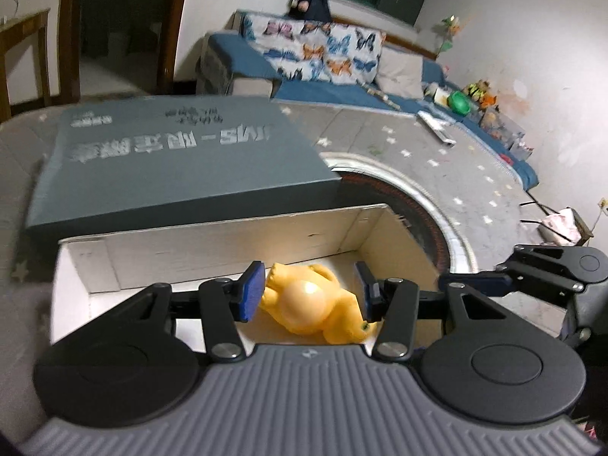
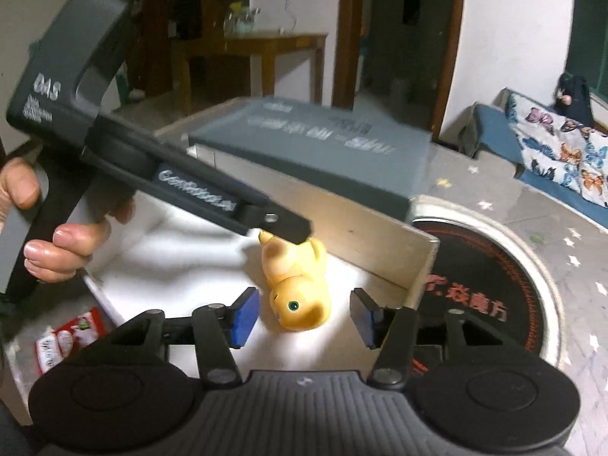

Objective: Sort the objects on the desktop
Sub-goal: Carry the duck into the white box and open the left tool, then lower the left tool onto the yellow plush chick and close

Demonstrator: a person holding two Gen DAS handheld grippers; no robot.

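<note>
A yellow toy figure (image 1: 309, 304) lies on its back on the floor of an open white box (image 1: 212, 245). My left gripper (image 1: 308, 292) is open, its blue pads on either side of the toy, not pressing it. In the right wrist view the toy (image 2: 298, 285) lies in the box (image 2: 383, 243) with its head toward the camera. My right gripper (image 2: 304, 317) is open just above the toy's head. The left gripper (image 2: 281, 226) reaches in from the left, over the toy's feet.
The box's grey lid (image 1: 182, 159) leans behind the box. A round black hotplate (image 2: 490, 288) sits in the table to the right. A red and white packet (image 2: 66, 338) lies left of the box. A sofa (image 1: 334, 64) stands behind.
</note>
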